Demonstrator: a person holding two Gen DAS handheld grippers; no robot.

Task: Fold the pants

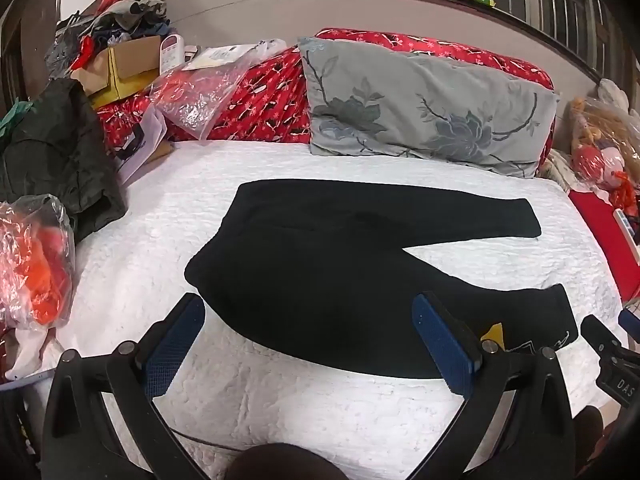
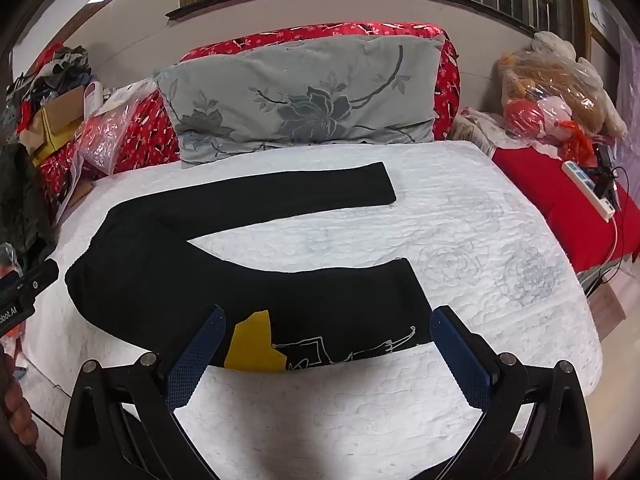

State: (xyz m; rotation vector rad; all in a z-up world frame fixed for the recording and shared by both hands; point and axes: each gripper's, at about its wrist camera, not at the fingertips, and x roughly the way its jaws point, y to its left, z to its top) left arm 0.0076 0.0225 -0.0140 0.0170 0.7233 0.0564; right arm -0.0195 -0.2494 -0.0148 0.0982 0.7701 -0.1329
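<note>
Black pants point(image 1: 320, 272) lie flat on the white quilted bed point(image 1: 280, 400), waist to the left, the two legs spread apart to the right. The near leg carries a yellow patch point(image 2: 254, 344) and white line print. My left gripper point(image 1: 310, 320) is open above the near edge of the pants at the seat, holding nothing. My right gripper point(image 2: 326, 336) is open above the near leg point(image 2: 340, 300), over the patch, holding nothing. The far leg point(image 2: 300, 194) runs toward the pillow.
A grey floral pillow point(image 2: 304, 100) leans on a red floral bolster point(image 1: 256, 96) at the head. Clutter sits left: a dark jacket point(image 1: 52, 156), plastic bags point(image 1: 32, 264), a cardboard box point(image 1: 120, 68). A red cushion with a power strip point(image 2: 588, 188) lies right.
</note>
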